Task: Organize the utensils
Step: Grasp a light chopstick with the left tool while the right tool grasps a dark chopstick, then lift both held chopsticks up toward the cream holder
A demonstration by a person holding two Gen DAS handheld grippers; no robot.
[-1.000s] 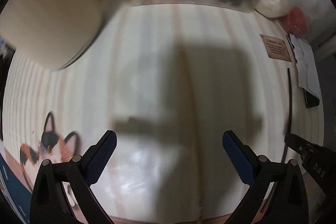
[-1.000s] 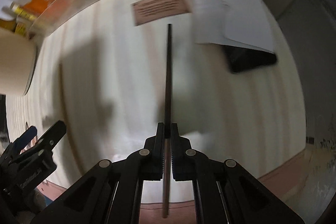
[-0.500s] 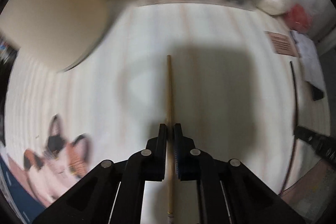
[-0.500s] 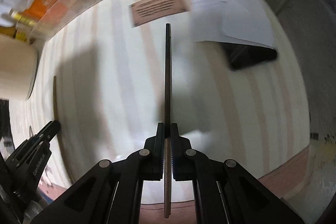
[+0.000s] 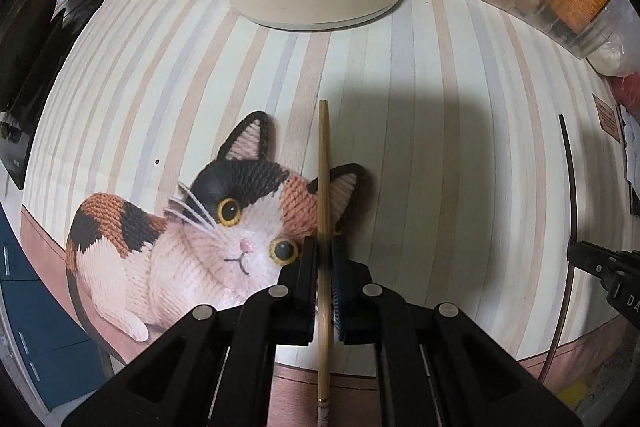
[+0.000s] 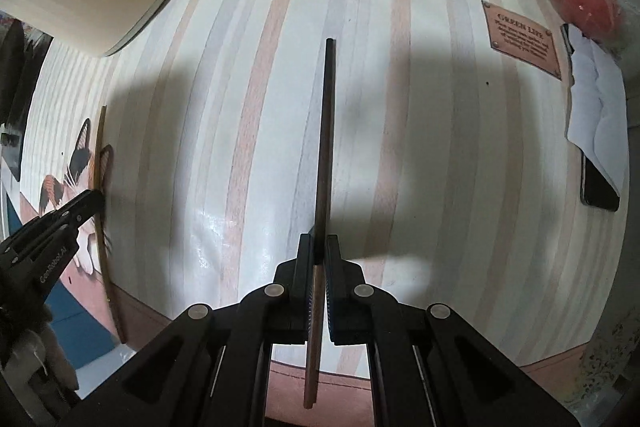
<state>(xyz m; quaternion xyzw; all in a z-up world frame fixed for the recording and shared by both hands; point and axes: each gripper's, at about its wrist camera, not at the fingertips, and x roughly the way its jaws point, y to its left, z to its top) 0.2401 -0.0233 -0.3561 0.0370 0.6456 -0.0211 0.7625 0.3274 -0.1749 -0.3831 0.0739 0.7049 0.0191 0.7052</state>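
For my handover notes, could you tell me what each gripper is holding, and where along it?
The left gripper pinches a light bamboo chopstick near mid-length; the right gripper pinches a dark chopstick likewise.

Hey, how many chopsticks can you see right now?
2. A light bamboo chopstick is clamped in the left gripper, over the cat picture. A dark chopstick is clamped in the right gripper, above the striped tablecloth. Others may be out of view.

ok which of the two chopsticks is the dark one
The dark chopstick is the one clamped in the right gripper; the light bamboo chopstick sits in the left gripper.
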